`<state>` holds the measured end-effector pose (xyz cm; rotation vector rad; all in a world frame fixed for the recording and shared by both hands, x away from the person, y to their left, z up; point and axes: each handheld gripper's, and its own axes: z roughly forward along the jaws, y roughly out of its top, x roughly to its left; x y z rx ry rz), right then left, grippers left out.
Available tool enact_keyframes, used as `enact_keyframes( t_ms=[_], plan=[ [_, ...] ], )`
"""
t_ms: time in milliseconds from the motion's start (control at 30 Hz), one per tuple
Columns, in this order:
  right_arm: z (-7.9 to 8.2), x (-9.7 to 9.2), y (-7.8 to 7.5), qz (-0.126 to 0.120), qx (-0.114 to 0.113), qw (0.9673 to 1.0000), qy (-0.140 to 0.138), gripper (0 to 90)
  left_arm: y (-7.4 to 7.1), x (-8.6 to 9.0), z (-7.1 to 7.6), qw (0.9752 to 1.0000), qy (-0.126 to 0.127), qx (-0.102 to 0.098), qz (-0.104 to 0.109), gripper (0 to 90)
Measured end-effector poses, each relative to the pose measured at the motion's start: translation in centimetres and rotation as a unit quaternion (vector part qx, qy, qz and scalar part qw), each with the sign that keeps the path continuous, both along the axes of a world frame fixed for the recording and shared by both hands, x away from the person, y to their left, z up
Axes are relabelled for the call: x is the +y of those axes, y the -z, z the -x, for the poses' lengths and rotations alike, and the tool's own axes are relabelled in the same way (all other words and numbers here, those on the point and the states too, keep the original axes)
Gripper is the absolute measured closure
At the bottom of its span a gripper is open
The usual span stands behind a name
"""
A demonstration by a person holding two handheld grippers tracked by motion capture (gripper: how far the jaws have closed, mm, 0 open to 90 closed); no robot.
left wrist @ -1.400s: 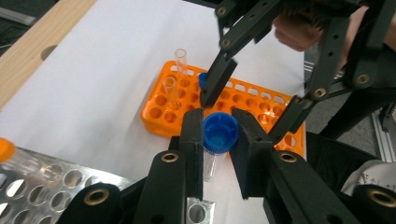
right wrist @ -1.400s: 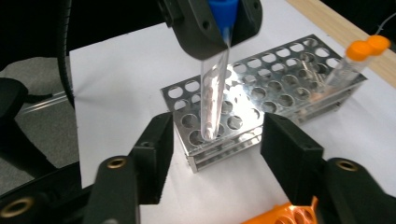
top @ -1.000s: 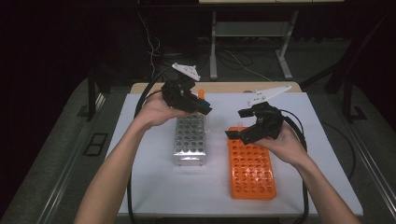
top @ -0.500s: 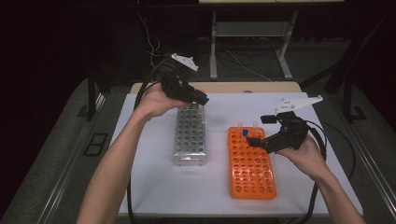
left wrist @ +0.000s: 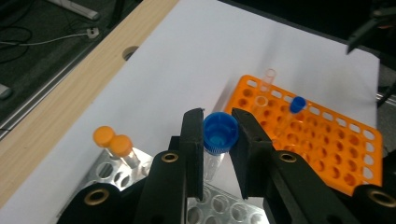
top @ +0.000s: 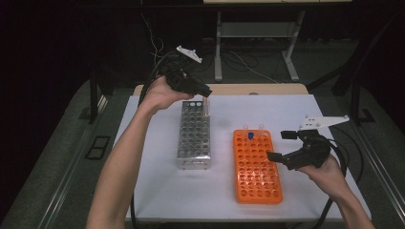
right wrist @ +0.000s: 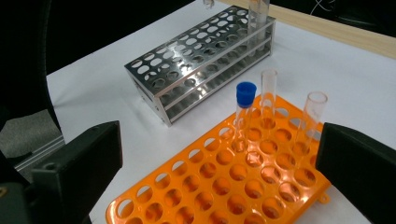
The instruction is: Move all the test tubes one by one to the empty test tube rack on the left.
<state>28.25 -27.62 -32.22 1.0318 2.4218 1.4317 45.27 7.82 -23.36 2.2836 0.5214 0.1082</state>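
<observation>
Presently held: a blue-capped tube (left wrist: 219,140) — pinched just under its cap between the jaws of the left gripper (left wrist: 218,135), which are closed tight on it.
Where it is: lifted above the far right corner of the metal rack (top: 195,133), not seated in any hole that I can make out; in the high view the tube hangs clear below the left gripper (top: 203,91).
Already in the metal rack: two orange-capped tubes (left wrist: 114,142), side by side at one end.
In the orange rack: one blue-capped tube (right wrist: 244,114) and two uncapped glass tubes (right wrist: 268,95) stand in the far rows; every other hole looks vacant.
Right gripper: its jaws stand wide apart with nothing between them — it hovers beside the right edge of the orange rack (top: 255,167), seen at (top: 279,145).
Judged progress: early to middle. Which rack the held tube is bound for I cannot tell from this moment alone.
Left to do: seat the held tube, then deal with the tubes standing in the orange rack's far rows.
</observation>
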Motion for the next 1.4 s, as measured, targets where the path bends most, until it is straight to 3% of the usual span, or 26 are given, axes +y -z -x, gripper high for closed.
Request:
enact_keyframes(
  t_ms=[633, 933, 1400],
  plan=[
    [1.2, -2.6, 2.0, -0.01, 0.009, 0.9997, 0.02, 0.3, 4.3, 0.5, -4.4, 0.9988, -0.048, 0.01, 0.003, 74.7],
    [1.3, -2.9, 2.5, -0.014, 0.013, 0.9996, 0.023, 0.3, 6.5, 0.6, -5.1, 0.998, -0.06, 0.017, 0.009, 74.7],
    [1.3, -3.0, 2.9, -0.017, 0.014, 0.9996, 0.02, 0.3, 9.4, -0.3, -4.9, 0.9983, -0.054, 0.016, -0.014, 74.5]
  ],
)
